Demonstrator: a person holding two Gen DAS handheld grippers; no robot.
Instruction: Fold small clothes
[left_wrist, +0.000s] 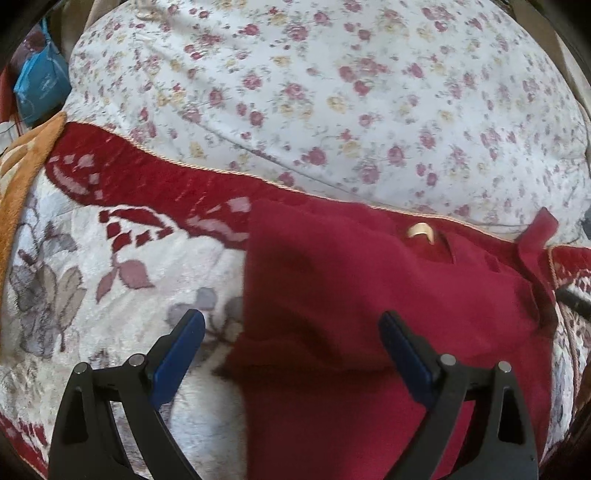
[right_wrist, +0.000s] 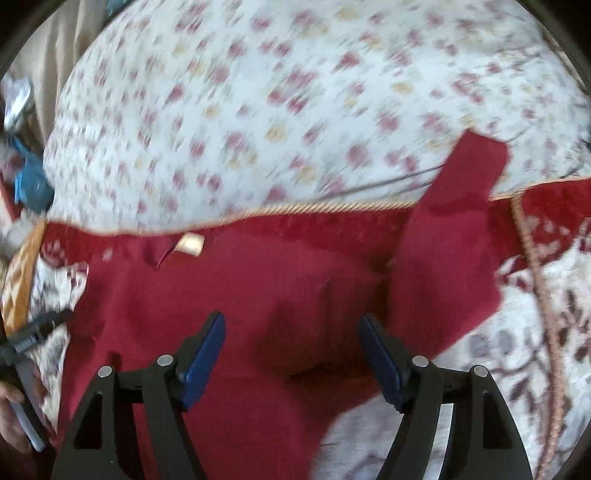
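Note:
A small dark red garment (left_wrist: 369, 295) lies spread on a patterned cream and red carpet (left_wrist: 110, 266). A cream label (left_wrist: 419, 230) shows at its neck. My left gripper (left_wrist: 291, 321) is open and empty, hovering over the garment's left edge. In the right wrist view the garment (right_wrist: 258, 295) fills the middle, with one sleeve (right_wrist: 458, 206) stretched up to the right and the label (right_wrist: 190, 244) at the upper left. My right gripper (right_wrist: 291, 325) is open and empty above the garment's lower middle.
A large floral white cushion (left_wrist: 332, 92) lies behind the carpet's corded edge (right_wrist: 314, 206). An orange blanket (left_wrist: 26, 166) and a blue bag (left_wrist: 40, 85) lie at the far left. The other gripper and a hand (right_wrist: 18, 369) show at the left edge.

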